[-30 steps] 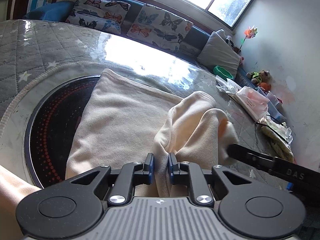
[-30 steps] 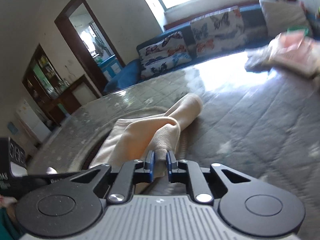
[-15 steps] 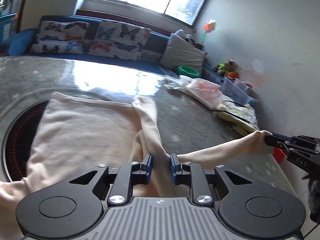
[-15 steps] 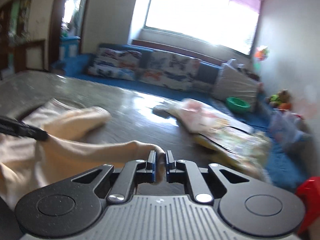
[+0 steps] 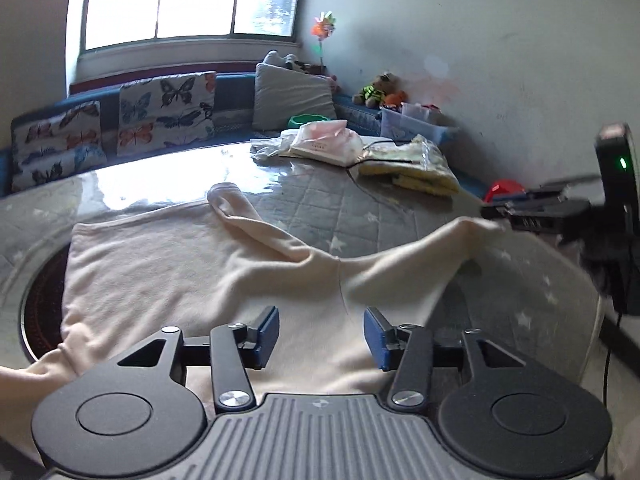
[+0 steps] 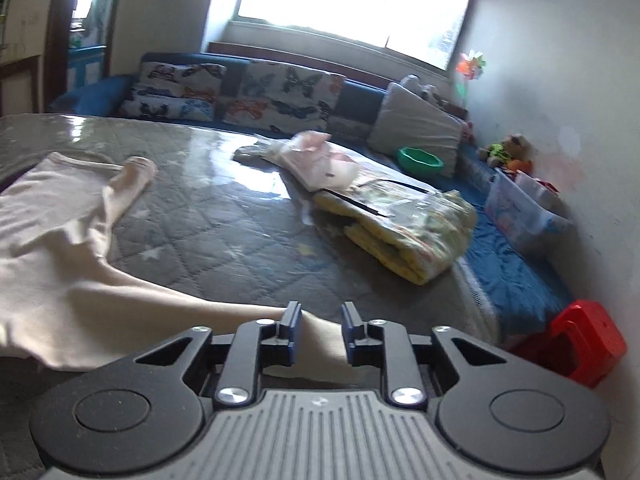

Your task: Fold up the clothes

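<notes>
A cream long-sleeved garment (image 5: 168,264) lies spread on the grey quilted table cover (image 5: 360,204). One sleeve (image 5: 248,220) points toward the far side. The other sleeve (image 5: 420,252) stretches out to the right. My left gripper (image 5: 321,336) hovers open over the garment's near part, with nothing between its fingers. In the left wrist view, my right gripper (image 5: 496,213) is at the tip of the right sleeve. In the right wrist view, my right gripper (image 6: 321,330) is open, and the sleeve cuff (image 6: 320,330) lies loose between its blue pads.
A folded yellow bundle in plastic (image 6: 412,216) and a pink packet (image 6: 320,160) lie on the table's far right. A red stool (image 6: 580,344) stands past the right edge. A butterfly-cushioned sofa (image 6: 280,92) runs along the back. A dark round inset (image 5: 40,300) shows at left.
Both grippers were shut on the garment and now stand open. The right one drew the sleeve out to the right. The body of the garment now lies flat.
</notes>
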